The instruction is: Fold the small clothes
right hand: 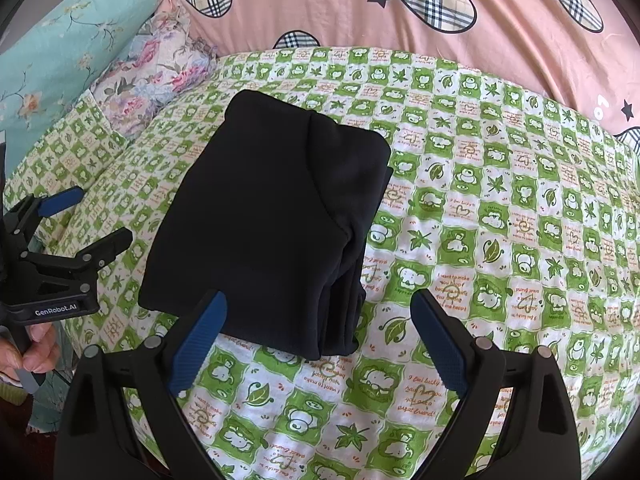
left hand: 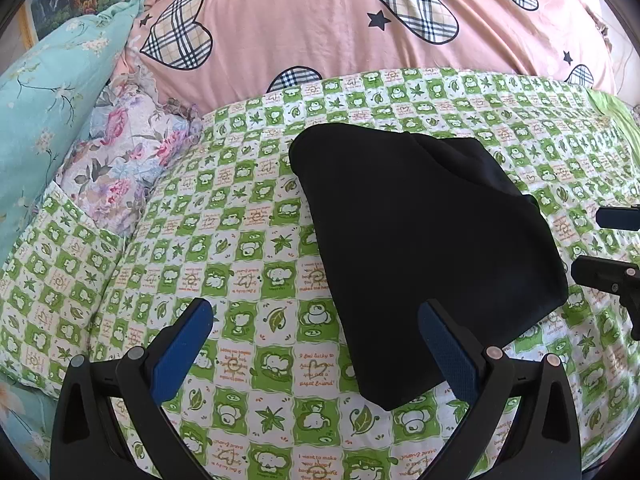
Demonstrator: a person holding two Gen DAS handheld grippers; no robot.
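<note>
A small black garment (left hand: 424, 256) lies folded into a compact block on the green checked bedsheet (left hand: 248, 264). My left gripper (left hand: 316, 312) is open, hovering just short of the garment's near left corner, with nothing between its blue pads. In the right wrist view the same black garment (right hand: 272, 224) shows stacked folds along its right edge. My right gripper (right hand: 318, 306) is open too, straddling the garment's near edge without holding it. The left gripper (right hand: 104, 220) appears at the left of that view, and the right gripper (left hand: 600, 240) at the right edge of the left wrist view.
A pink quilt with plaid hearts (left hand: 320, 32) is heaped behind the sheet. A teal floral pillow (left hand: 52, 88) and a pastel floral pillow (left hand: 128, 156) lie at the back left. A hand (right hand: 36, 348) grips the left tool's handle. The sheet edge (left hand: 60, 240) drops off at left.
</note>
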